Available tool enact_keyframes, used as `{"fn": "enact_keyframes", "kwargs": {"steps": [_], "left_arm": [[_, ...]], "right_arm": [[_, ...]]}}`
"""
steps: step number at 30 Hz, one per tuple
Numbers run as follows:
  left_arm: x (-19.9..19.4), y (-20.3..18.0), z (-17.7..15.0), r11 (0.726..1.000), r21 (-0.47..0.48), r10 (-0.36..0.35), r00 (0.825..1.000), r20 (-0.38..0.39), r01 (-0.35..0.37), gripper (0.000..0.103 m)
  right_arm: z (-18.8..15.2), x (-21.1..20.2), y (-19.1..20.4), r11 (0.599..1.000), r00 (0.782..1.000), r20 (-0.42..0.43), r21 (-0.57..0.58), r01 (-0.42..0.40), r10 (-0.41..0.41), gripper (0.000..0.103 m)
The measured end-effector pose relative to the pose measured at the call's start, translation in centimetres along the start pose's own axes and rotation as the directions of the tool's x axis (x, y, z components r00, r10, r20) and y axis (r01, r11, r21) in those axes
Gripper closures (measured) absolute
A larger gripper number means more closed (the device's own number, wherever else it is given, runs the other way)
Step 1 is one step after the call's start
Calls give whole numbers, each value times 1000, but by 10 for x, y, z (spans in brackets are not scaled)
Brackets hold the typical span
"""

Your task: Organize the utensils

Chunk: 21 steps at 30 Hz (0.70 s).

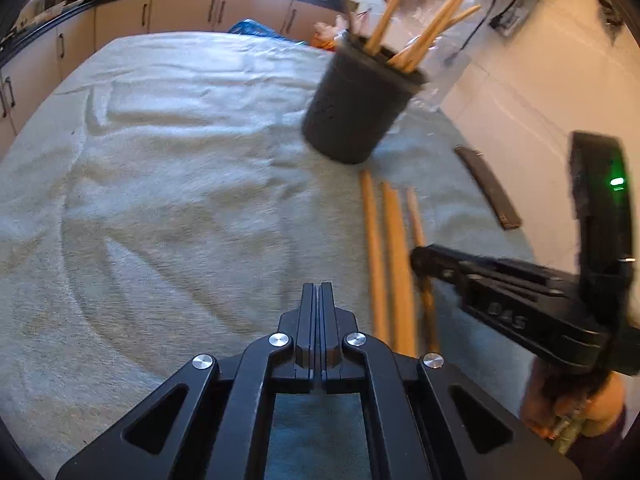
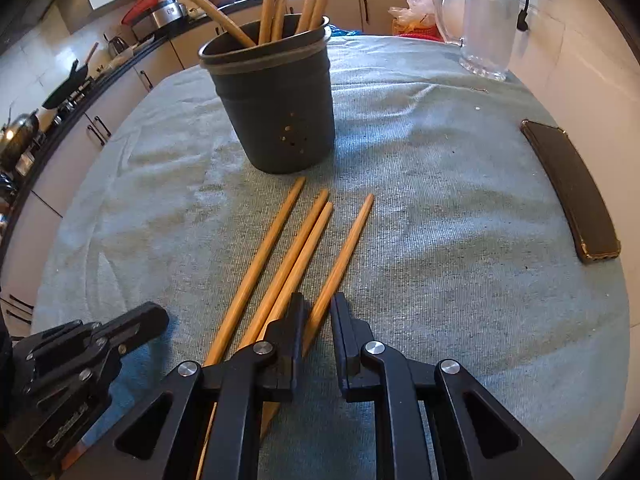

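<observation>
Wooden chopsticks (image 2: 276, 4) stand in dark holder (image 2: 276, 108).

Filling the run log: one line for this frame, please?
stage: picking up loose chopstick | right gripper: open, straddling rightmost chopstick | left gripper: shut, empty | holder: upright, already holds sticks | loose on cloth: four

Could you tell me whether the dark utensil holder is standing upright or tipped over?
Upright. The utensil holder stands on its base on the cloth, its open rim facing up, with wooden sticks standing in it.
</observation>
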<state>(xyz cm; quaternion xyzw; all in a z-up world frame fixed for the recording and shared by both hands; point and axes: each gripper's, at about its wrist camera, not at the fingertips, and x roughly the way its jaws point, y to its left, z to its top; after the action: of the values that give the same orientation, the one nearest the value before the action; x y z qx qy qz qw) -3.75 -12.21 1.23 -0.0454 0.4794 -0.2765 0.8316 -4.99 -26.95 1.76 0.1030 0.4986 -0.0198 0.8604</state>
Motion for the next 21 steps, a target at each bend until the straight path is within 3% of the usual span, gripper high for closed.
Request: {"fn": "enact_keyframes", "kwargs": {"steps": [4,8,13,17,21], "left_arm": [[2,-19,11,999,46,-13,1000,-11,13,101],[22,-38,25,995,94,-10,998,-58,15,85],[47,-47,44,993,118,22,996,-85,-12,85],[62,-43,51,994,106,48,991,-122,-35,86],[67,-54,52,984,161,90,989,-116,-71,86]], "right_arm": [[-12,-8,-20,1000,1000,12,21,-10,10,94],[-27,-21,-46,998,999,20,57,-31,30,94],[-35,-27,-62,992,996,30,93,-81,78,94],[-36,-26,-58,994,997,41,80,-72,69,94],[-38,-27,-57,995,997,55,74,-67,63,94]]}}
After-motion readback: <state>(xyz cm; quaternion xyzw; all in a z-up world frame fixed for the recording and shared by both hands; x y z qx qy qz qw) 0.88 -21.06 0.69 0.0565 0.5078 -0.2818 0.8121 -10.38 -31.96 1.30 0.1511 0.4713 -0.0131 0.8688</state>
